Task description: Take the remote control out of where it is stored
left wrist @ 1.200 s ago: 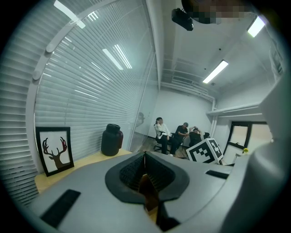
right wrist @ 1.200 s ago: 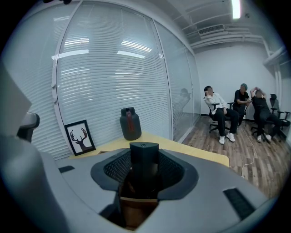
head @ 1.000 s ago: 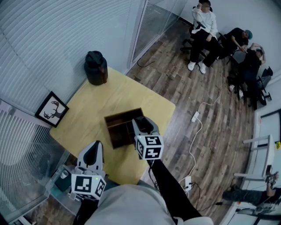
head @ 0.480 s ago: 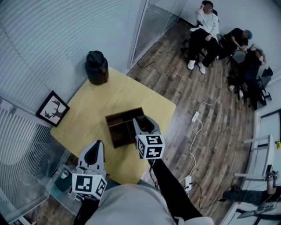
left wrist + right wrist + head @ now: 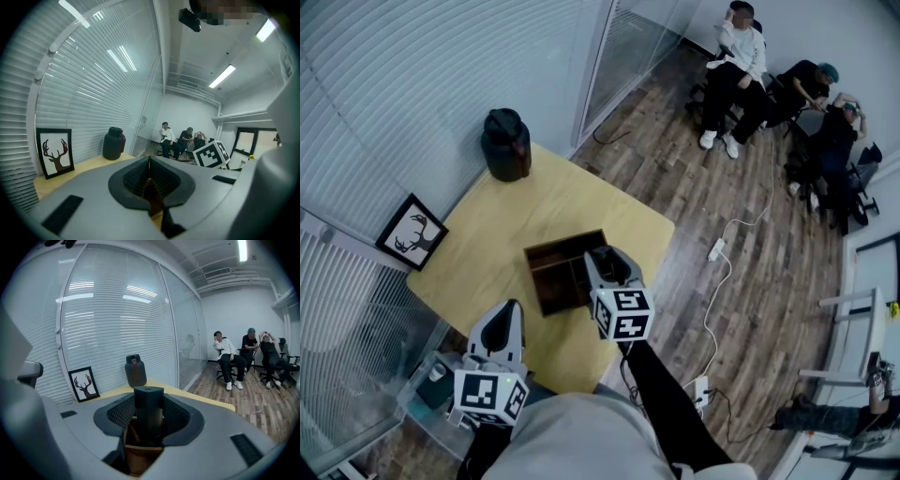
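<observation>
A black remote control (image 5: 149,416) stands upright between the pads of my right gripper (image 5: 149,401), which is shut on it just above the brown wooden box (image 5: 140,453). In the head view the right gripper (image 5: 605,261) hovers over the right-hand compartment of the open box (image 5: 551,274) on the yellow table (image 5: 516,211); the remote is hidden under the jaws there. My left gripper (image 5: 502,323) hangs at the table's near edge, away from the box. Its jaws (image 5: 149,161) are shut with nothing between them.
A black jug (image 5: 506,145) stands at the table's far corner and a framed deer picture (image 5: 411,234) leans at its left edge. Blinds and a glass wall run behind. Seated people (image 5: 736,66) and a power strip with cable (image 5: 717,248) are on the wood floor to the right.
</observation>
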Demonstrator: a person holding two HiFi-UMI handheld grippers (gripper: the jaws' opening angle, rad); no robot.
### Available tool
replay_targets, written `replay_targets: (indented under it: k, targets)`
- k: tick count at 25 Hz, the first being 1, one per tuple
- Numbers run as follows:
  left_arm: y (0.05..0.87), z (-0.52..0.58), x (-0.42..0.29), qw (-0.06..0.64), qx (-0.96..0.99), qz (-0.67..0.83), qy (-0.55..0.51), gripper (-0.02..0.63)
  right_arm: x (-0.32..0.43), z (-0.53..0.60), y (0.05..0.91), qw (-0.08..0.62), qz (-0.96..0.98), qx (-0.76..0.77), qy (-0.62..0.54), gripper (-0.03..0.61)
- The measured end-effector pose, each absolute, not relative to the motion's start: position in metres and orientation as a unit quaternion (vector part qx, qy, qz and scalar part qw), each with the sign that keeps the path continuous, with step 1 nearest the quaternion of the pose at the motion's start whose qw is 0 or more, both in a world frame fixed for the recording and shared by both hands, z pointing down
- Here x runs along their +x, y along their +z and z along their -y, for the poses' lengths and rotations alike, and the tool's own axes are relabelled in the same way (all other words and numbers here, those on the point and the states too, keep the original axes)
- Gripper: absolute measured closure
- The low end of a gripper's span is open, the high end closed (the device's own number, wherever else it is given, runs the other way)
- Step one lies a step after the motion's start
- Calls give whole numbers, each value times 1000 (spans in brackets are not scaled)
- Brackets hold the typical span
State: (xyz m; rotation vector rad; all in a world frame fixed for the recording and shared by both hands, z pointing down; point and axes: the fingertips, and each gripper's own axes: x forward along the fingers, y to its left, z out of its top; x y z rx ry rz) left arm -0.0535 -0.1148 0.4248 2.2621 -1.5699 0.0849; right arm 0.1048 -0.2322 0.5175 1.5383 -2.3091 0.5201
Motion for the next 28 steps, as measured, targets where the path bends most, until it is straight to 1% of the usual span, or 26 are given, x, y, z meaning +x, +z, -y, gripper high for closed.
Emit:
replay_targets:
  k: [28]
  targets:
    - [428,115,-48,194,805,559,34,604,110,233,509,146,810,537,185,394]
